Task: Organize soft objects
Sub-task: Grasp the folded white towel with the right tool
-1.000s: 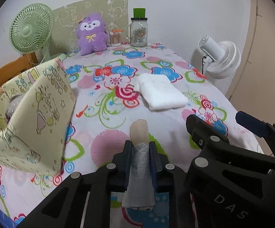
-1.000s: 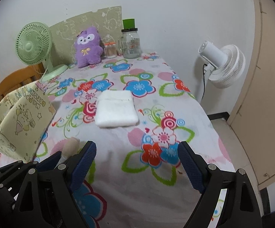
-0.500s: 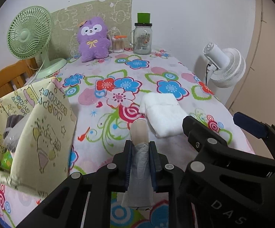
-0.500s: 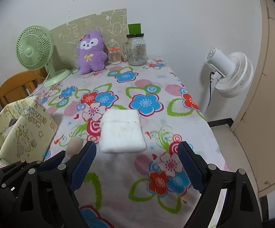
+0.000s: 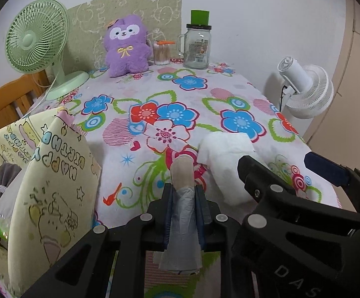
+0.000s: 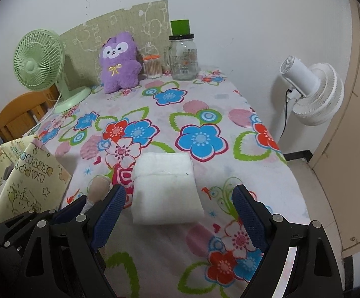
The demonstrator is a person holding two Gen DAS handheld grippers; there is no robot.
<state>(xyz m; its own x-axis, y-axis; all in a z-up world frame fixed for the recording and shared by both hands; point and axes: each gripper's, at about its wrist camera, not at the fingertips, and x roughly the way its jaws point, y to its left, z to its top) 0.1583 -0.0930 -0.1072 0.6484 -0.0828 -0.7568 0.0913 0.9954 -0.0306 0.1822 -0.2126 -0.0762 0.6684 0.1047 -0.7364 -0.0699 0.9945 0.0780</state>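
Here, left gripper clamps roll; right gripper gapes.

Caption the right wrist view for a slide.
Open right gripper frames a folded white towel on the floral tablecloth.

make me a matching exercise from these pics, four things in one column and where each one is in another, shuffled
Things:
1. purple plush toy
2. folded white towel
3. roll of plastic bags
4. white fan

Places:
A. clamped in the left gripper
B. off the table, past its right edge
C. on the floral cloth in front of the open right gripper
D. at the far end of the table by the wall

Pairs: 1-D, 2-C, 3-A, 4-B
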